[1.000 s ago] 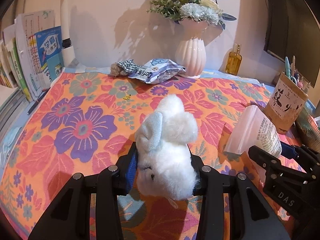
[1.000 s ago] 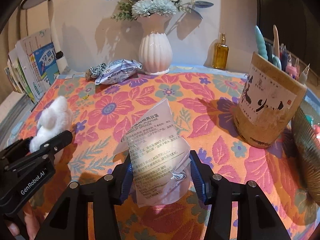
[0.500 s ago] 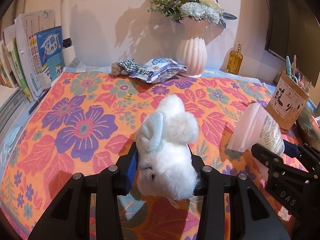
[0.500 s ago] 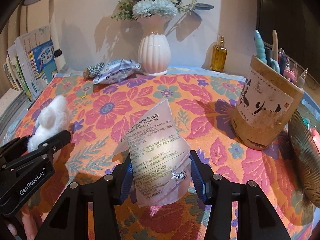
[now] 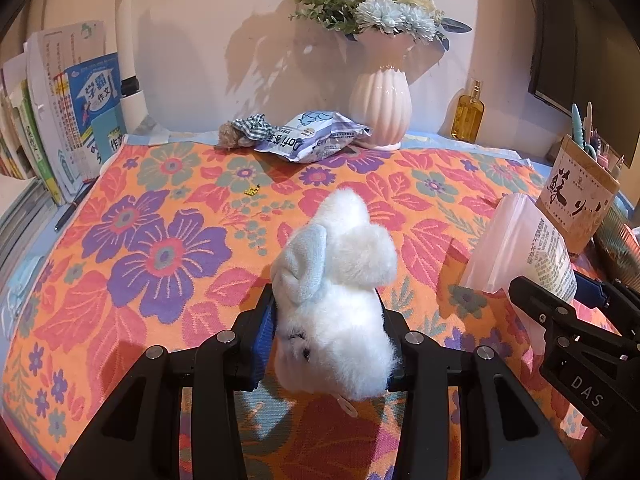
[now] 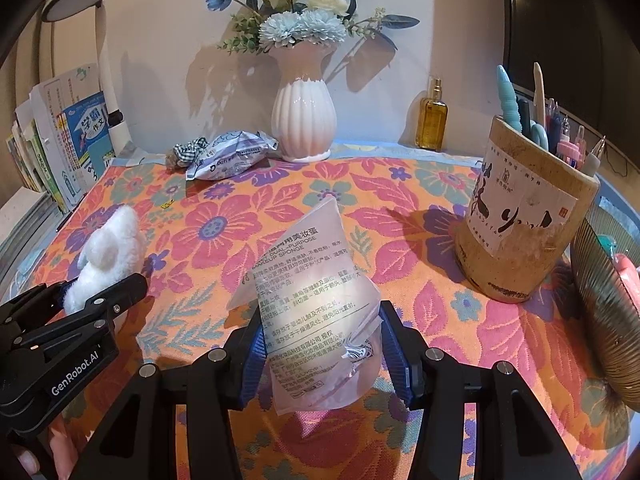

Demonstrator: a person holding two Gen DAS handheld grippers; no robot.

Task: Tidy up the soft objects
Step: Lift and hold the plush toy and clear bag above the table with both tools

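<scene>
Worktop under floral cloth, both hands low over it. Plush: light, squashy, fluffy; clamped at the body by left gripper, fingers part closed, pile compressed. Best held mid-body, not by ear. Sponge bag: light, slick film, crumples; pinched low by right gripper, fingers part closed. Grip on sponge bulge, not loose film.

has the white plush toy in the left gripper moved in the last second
No. In the left wrist view the white plush toy sits between the left gripper pads, at the same spot against the pink ribbed vase behind it.
</scene>
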